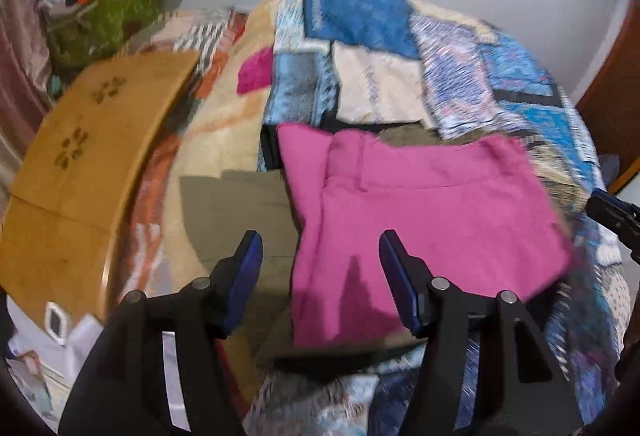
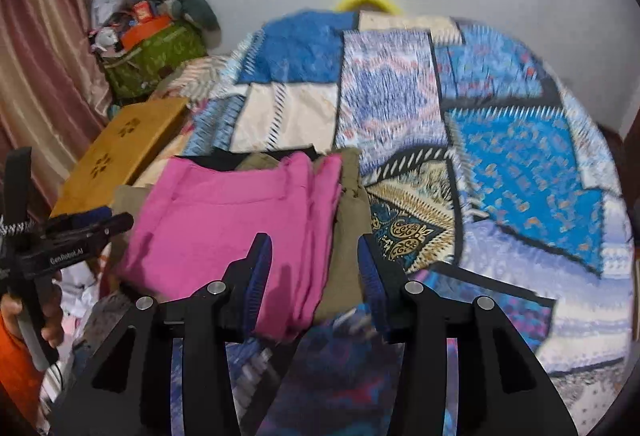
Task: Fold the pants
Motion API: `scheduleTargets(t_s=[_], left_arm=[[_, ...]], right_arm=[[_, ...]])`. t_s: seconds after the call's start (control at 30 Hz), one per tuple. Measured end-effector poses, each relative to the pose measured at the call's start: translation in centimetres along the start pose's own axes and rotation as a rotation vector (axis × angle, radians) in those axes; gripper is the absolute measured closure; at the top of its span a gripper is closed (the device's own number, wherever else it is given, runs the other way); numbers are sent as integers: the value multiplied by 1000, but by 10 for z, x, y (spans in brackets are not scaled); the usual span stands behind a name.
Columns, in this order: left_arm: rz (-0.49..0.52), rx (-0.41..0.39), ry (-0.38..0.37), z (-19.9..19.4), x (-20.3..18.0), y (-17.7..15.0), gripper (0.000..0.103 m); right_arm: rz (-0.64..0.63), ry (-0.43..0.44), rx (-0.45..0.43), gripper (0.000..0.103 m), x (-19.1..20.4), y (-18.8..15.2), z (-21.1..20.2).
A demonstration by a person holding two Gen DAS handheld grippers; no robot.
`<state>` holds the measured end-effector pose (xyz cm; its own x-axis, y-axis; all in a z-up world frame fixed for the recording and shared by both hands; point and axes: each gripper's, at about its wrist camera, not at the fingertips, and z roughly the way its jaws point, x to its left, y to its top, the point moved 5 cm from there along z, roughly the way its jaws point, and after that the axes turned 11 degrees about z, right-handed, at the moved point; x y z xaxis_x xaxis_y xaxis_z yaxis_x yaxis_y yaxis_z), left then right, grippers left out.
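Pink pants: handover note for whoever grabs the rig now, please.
Left gripper: open, nothing held, over the near left edge of the pink pants.
Right gripper: open, empty, over their right edge.
Pants lie folded in a compact rectangle on an olive garment, on the patchwork bedspread.
Done: the fold looks made and released.
Left: probably just square the edges.

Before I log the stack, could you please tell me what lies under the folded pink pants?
An olive-khaki garment shows beneath the pink pants, sticking out on both sides, and a dark cloth edge peeks out behind. Anything further beneath is covered.
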<state>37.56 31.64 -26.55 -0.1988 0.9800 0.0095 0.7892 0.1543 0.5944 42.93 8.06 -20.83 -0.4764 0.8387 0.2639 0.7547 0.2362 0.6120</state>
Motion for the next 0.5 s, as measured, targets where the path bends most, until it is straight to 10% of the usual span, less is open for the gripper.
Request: scheduleTargets(t_s=[0.5], left_arm=[[102,-476,-19,-274,-54,-17,43]], right_arm=[[-103,198,-404,62,89,-38,-216]])
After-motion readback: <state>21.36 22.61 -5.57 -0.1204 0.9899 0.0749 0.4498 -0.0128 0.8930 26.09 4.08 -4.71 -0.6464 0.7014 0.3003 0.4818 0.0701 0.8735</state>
